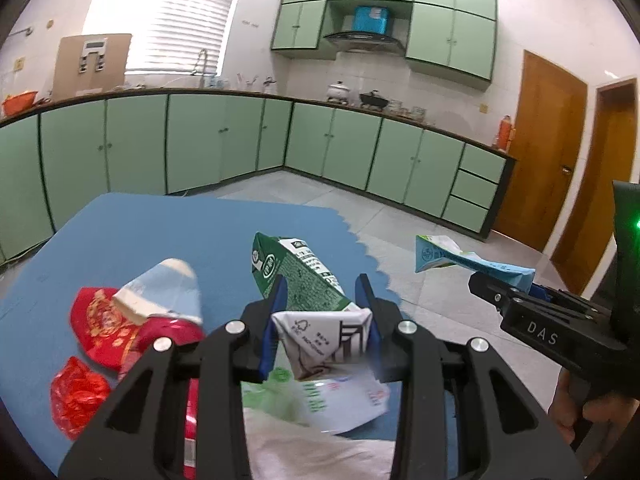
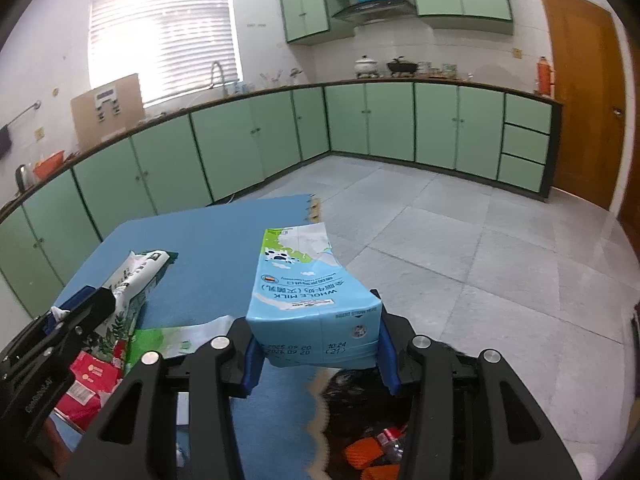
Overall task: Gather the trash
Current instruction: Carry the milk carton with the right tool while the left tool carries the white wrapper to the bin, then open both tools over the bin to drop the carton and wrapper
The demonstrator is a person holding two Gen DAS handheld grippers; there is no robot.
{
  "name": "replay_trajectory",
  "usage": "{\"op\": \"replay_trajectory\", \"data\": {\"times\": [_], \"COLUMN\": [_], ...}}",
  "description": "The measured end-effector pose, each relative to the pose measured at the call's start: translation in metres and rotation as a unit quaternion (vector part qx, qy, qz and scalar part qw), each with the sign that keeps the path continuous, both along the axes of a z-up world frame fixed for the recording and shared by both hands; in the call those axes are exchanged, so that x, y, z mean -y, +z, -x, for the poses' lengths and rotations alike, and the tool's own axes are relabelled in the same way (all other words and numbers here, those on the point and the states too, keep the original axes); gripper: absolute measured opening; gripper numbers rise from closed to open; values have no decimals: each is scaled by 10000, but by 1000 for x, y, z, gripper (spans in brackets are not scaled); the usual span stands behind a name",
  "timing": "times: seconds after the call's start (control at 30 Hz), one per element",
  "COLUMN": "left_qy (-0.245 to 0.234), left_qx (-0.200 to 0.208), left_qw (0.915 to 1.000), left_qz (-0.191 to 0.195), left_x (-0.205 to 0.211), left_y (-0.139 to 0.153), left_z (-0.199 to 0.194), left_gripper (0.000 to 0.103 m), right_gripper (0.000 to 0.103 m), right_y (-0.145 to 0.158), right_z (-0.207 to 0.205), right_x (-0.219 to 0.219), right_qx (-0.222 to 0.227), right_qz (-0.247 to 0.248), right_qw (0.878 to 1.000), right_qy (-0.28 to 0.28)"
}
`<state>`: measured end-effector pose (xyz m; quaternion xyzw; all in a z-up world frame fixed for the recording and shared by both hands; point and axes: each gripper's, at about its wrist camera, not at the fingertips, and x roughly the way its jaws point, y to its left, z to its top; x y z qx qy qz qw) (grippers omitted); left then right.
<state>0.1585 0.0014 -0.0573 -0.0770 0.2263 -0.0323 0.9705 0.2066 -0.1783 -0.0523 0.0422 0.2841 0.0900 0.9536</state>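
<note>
My left gripper is shut on a green and white carton and holds it above the blue table. My right gripper is shut on a light blue milk carton, held over the table's right edge. The right gripper also shows in the left wrist view with the blue carton. The left gripper shows in the right wrist view with the green carton. Below the right gripper, a black trash bag holds orange and red waste.
On the table lie red wrappers, a crumpled red bag, a pale blue flattened carton and a green and white packet. Green kitchen cabinets line the far walls. A wooden door stands at the right.
</note>
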Motion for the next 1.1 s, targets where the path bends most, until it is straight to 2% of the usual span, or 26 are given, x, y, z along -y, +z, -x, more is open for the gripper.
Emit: {"op": "replay_trajectory", "data": {"times": [0.33, 0.63, 0.9, 1.1], "left_qy": [-720, -1319, -1546, -1662], "left_qx": [66, -10, -114, -415], "left_qw": [9974, 9913, 9879, 9852], "left_qz": [12, 33, -40, -62], "left_x": [64, 121, 149, 158], "left_y": [4, -13, -34, -54], "left_z": [-13, -17, -27, -40], "left_gripper": [33, 33, 33, 34], "right_gripper": [46, 46, 46, 46], "right_y": [12, 9, -3, -21], "right_z": [27, 45, 48, 46], "right_x": [56, 103, 128, 146], "right_qx": [71, 28, -96, -266], "right_qz": [35, 63, 60, -4], "right_qw": [9986, 9942, 9906, 9888], "right_qy": [-531, -1078, -1367, -1468]}}
